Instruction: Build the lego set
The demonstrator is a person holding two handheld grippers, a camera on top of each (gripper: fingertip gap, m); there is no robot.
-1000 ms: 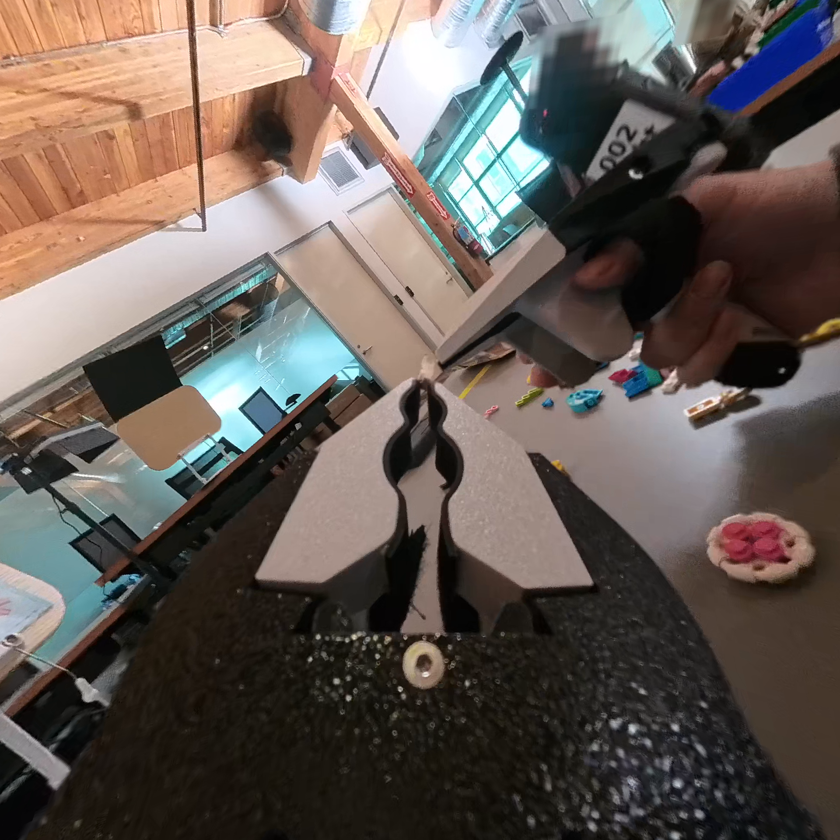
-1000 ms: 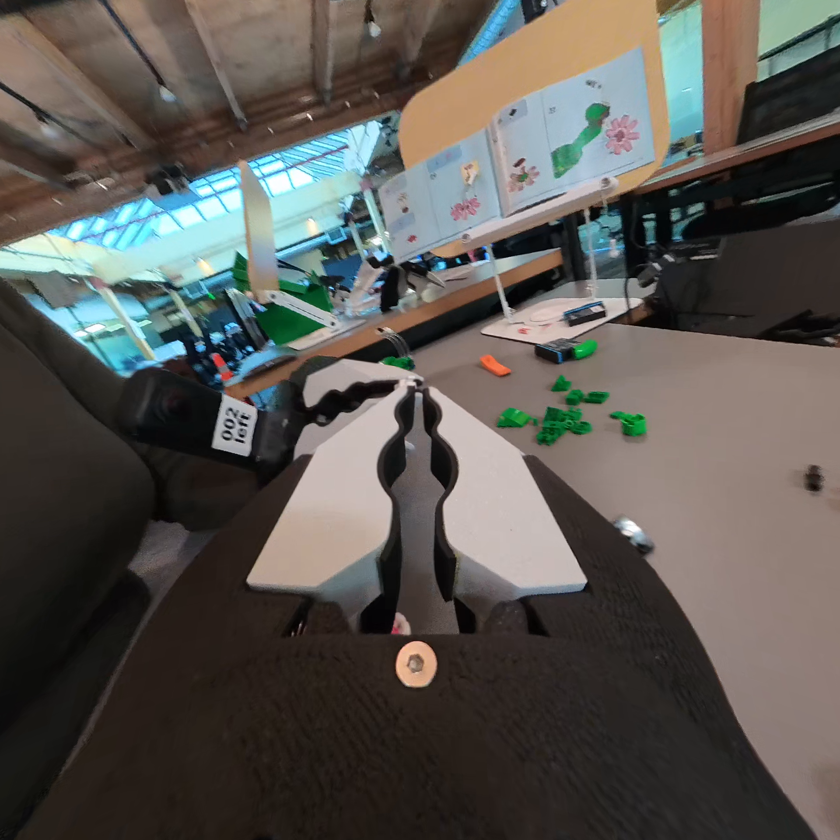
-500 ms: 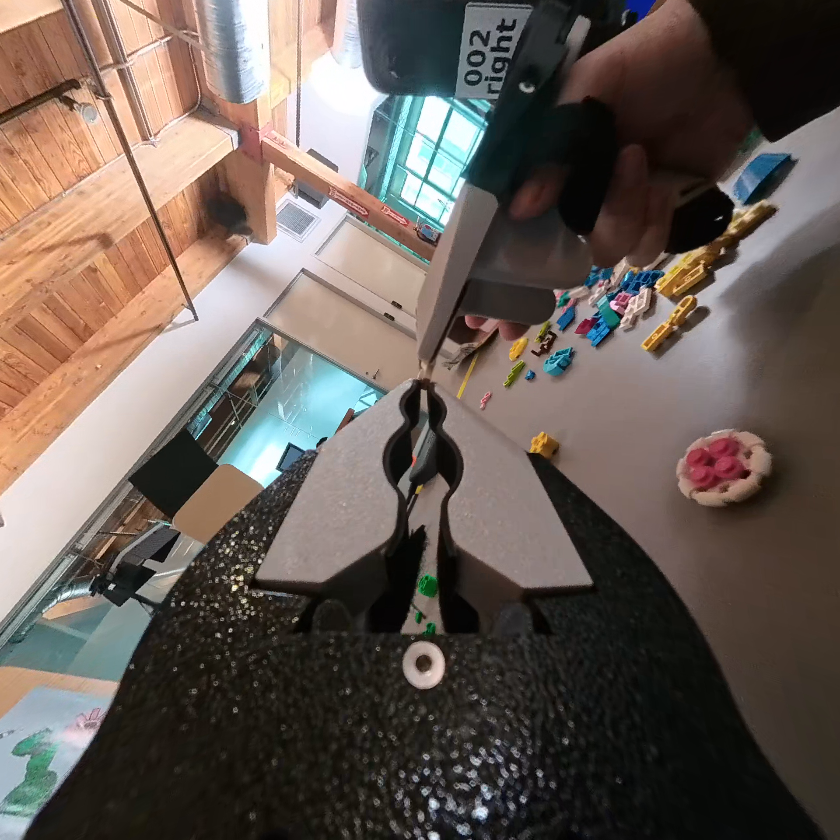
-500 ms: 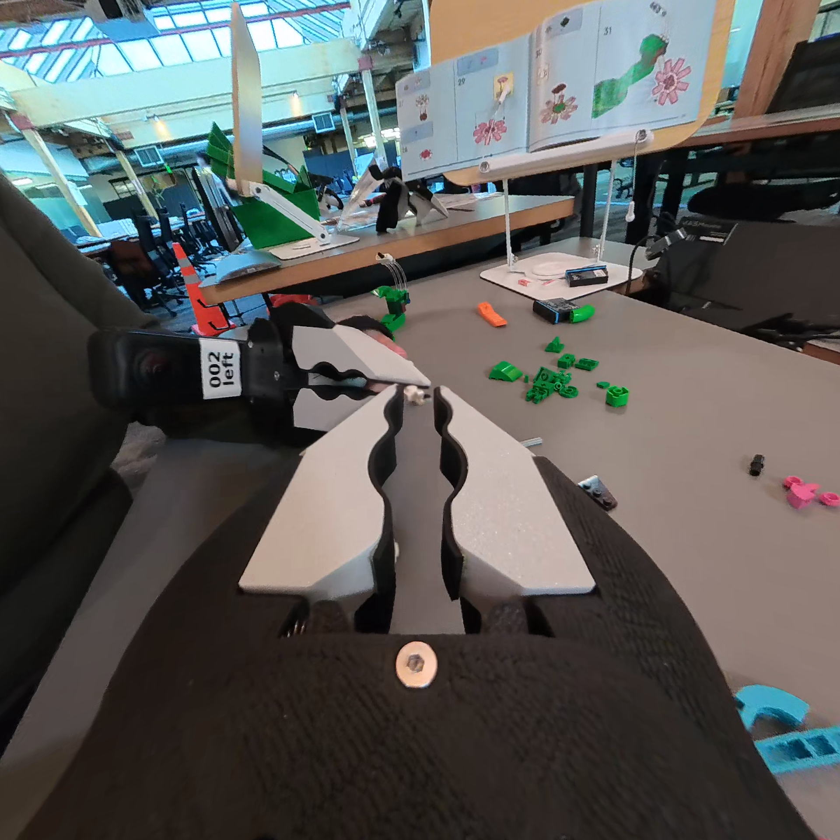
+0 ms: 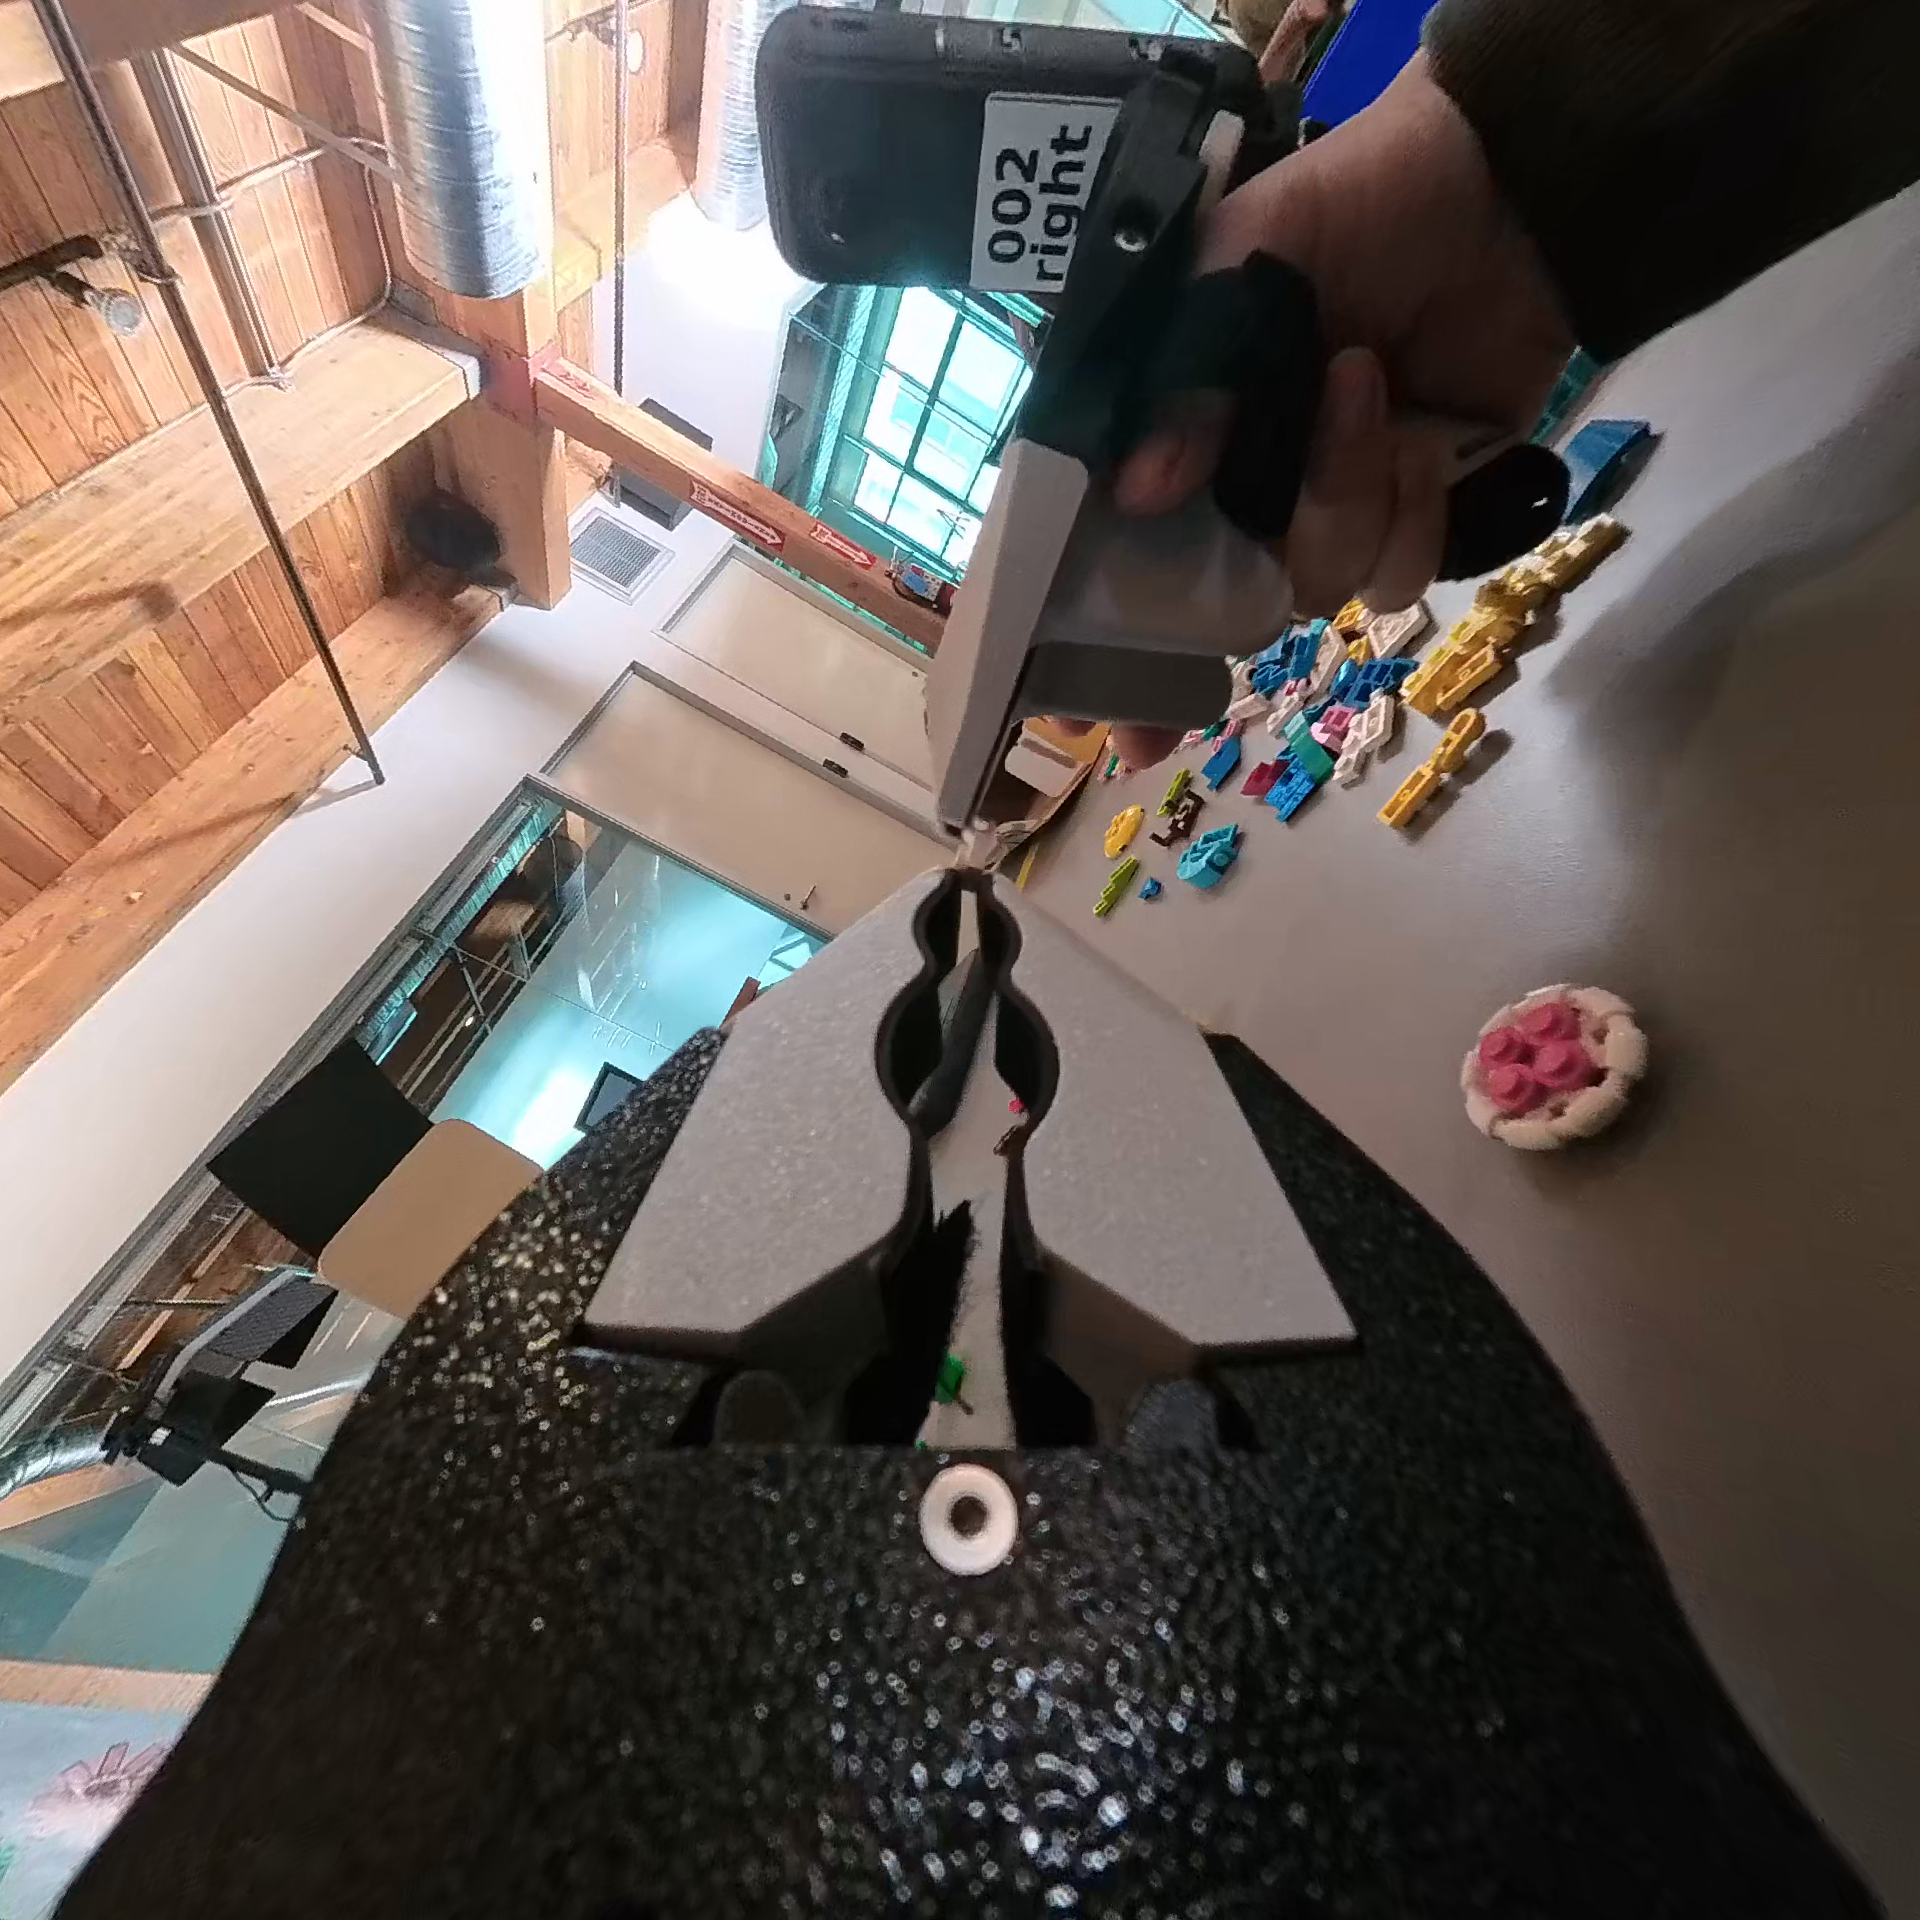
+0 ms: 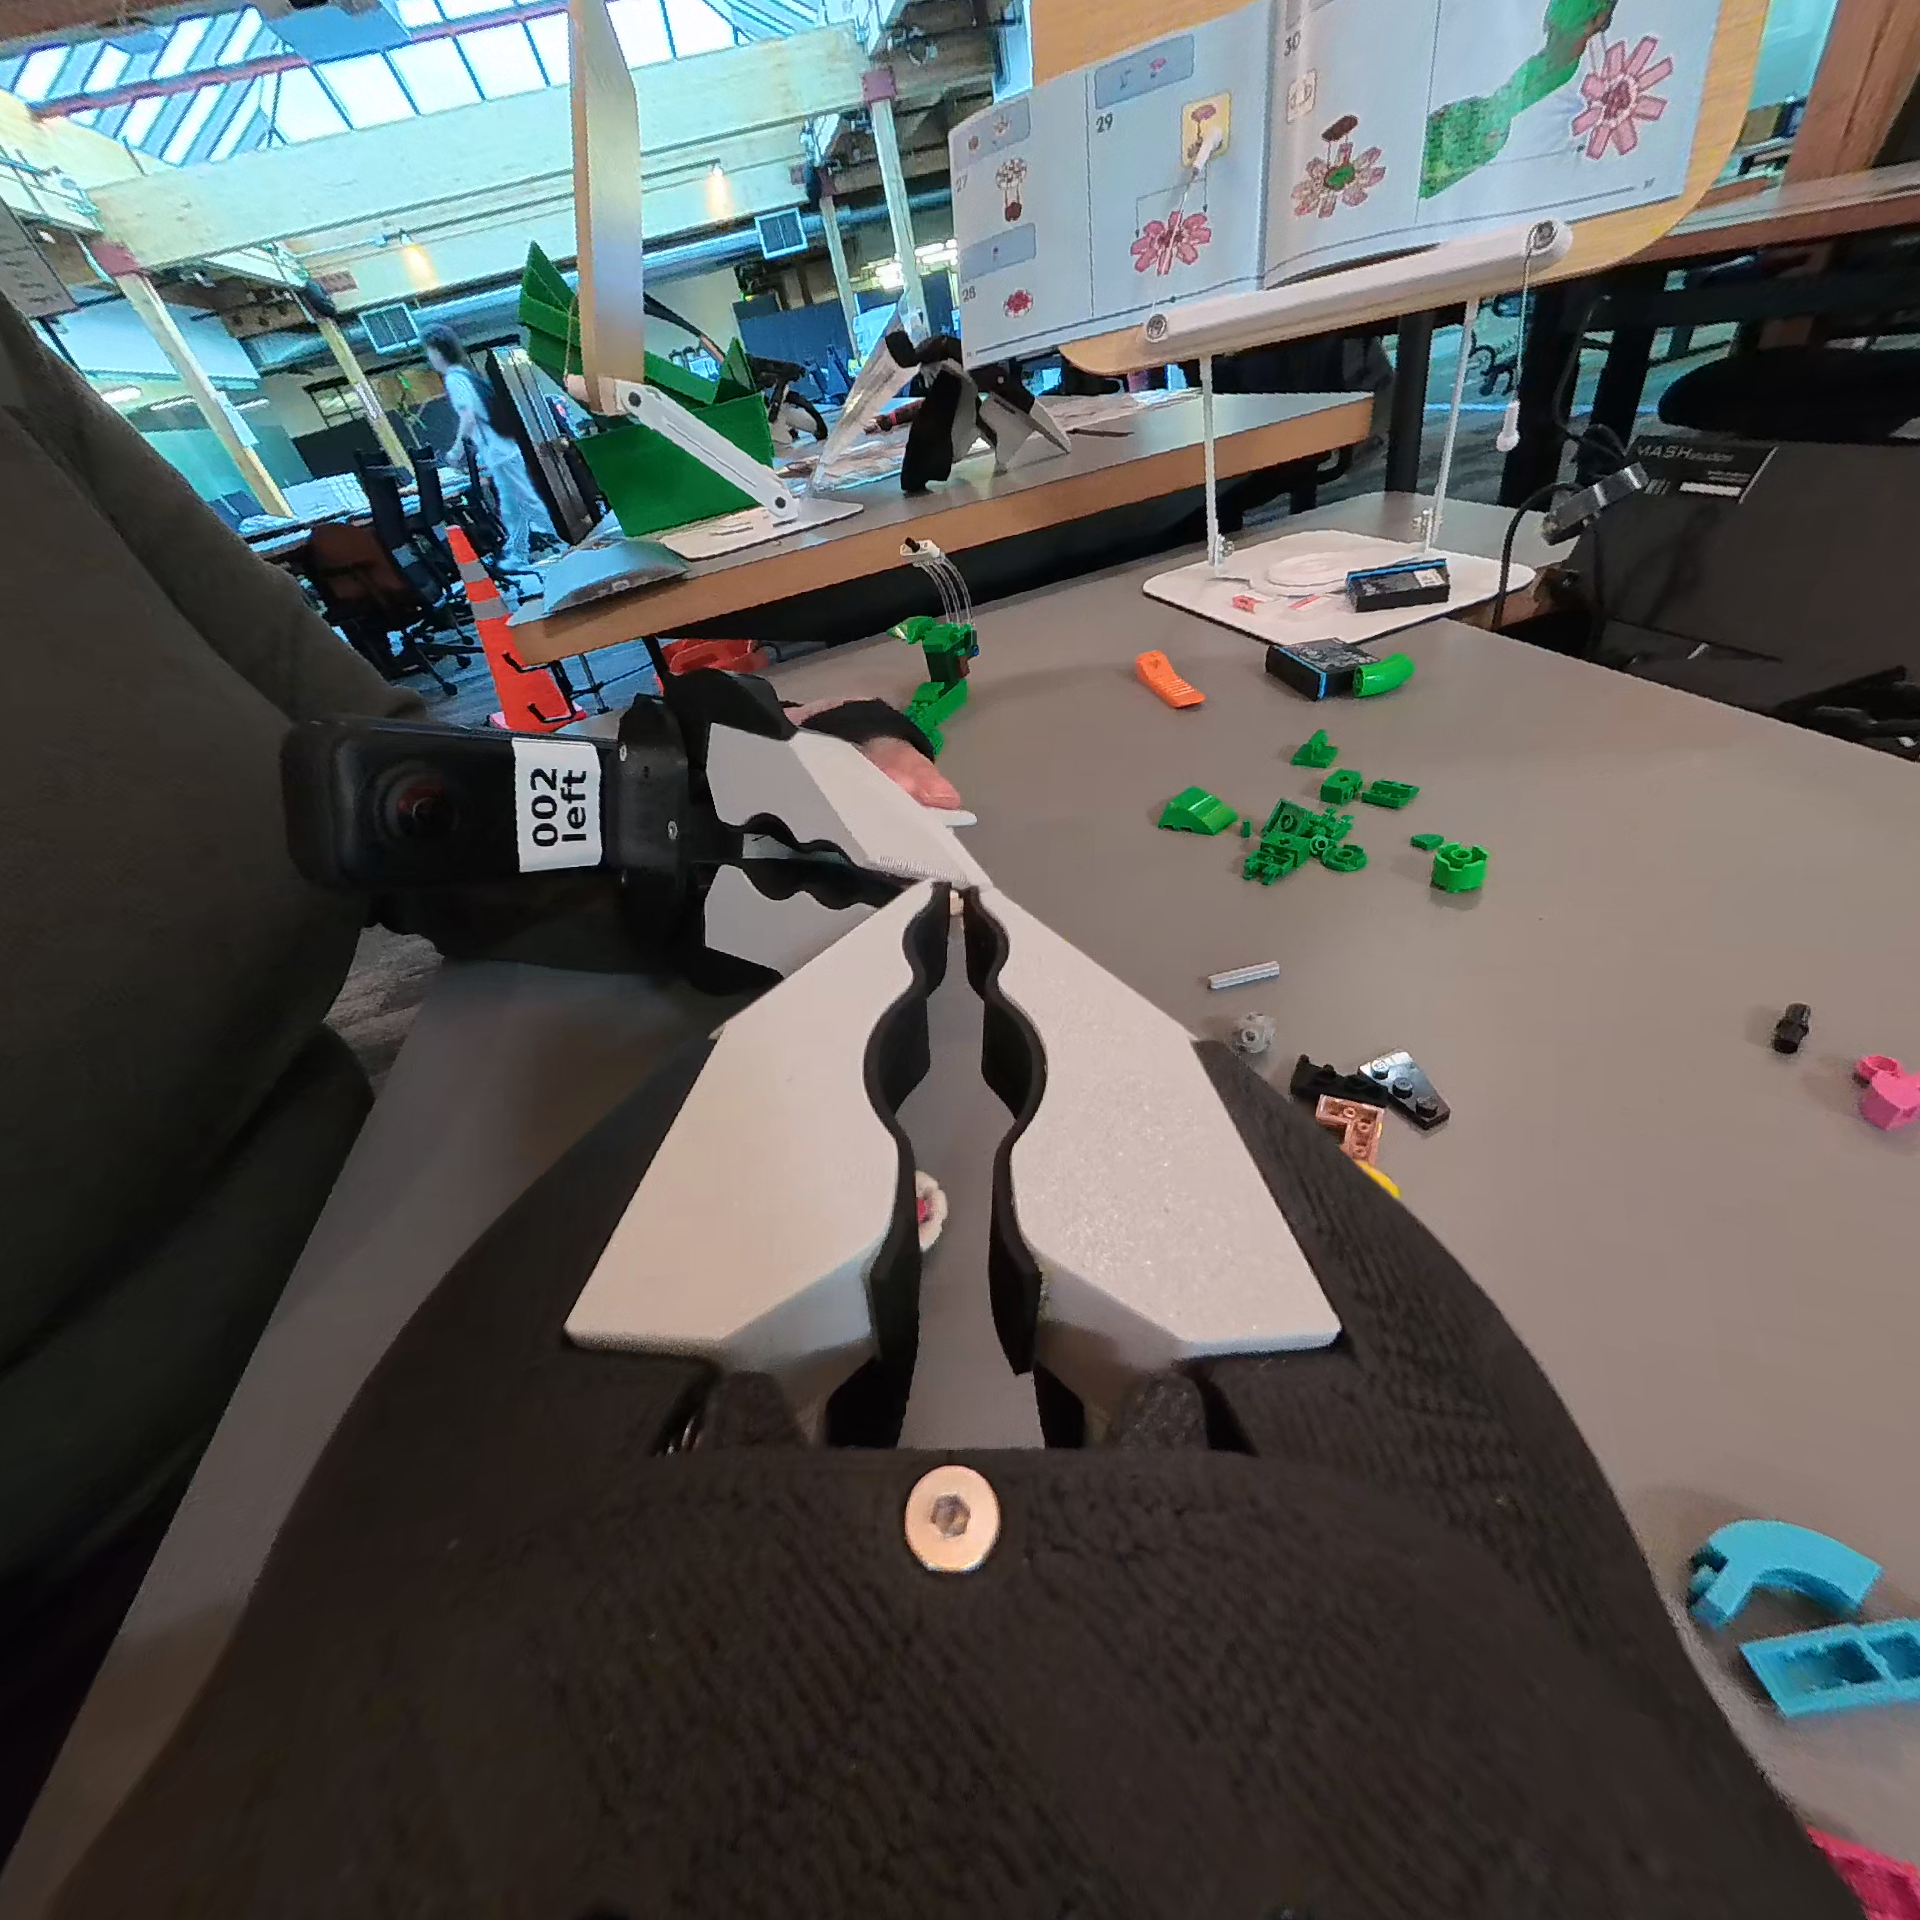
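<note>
Left wrist view: grey left tongs (image 5: 966, 888) at frame centre, tips pinched together on a tiny pale piece (image 5: 971, 854), too small to identify. Directly above, tip to tip, grey right tongs (image 5: 961, 821) coming down from the upper right in a hand (image 5: 1413, 343), tips closed on the same small piece. At right, on the grey tabletop (image 5: 1714, 831), a round white-rimmed plate with pink studs (image 5: 1553, 1078); higher, a scattered heap of blue, yellow, white and pink bricks (image 5: 1351, 707).

Right wrist view: right tongs (image 6: 954, 899) at centre, tips nearly shut with only a thin slit showing; left tongs (image 6: 961, 878) entering from the left, meeting them at the tips; the held piece itself hidden here. Right of centre on the tabletop (image 6: 1558, 935), a cluster of green bricks (image 6: 1304, 826); behind, an orange wedge-shaped tool (image 6: 1169, 681). Top right, an open instruction booklet on a stand (image 6: 1299, 166). Lower right edge, light-blue pieces (image 6: 1808, 1621).
</note>
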